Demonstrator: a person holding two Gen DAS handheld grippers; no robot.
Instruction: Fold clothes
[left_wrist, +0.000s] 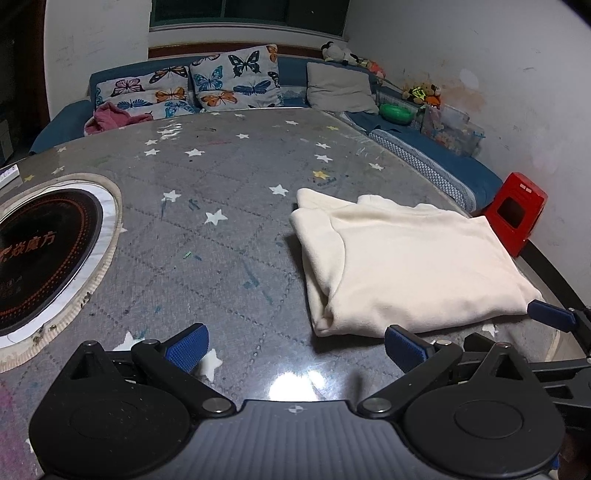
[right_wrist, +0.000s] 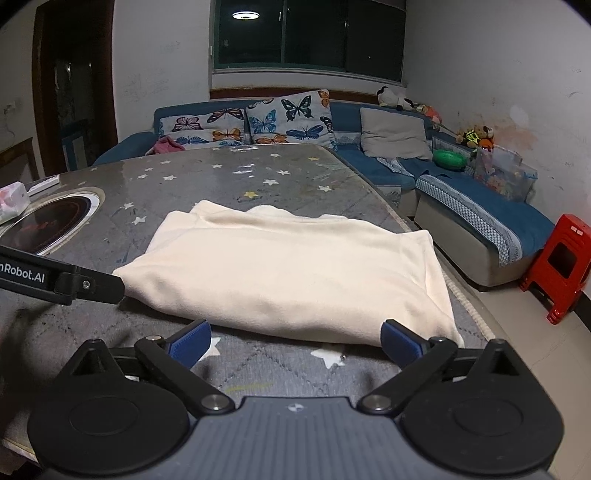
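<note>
Cream folded garment (right_wrist: 288, 273) lies near table (right_wrist: 258, 373) edge, grippers apart.

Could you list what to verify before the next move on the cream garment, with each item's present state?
1. Left gripper open, nothing between its jaws: ok.
2. Right gripper open, clear of cloth: ok.
3. Cream garment folded and lying on the table: ok.
4. Garment clear of the round cooktop: ok.
5. Garment's right edge near the table's edge, no overhang seen: ok.
6. Layers underneath lie smooth: cannot tell.
</note>
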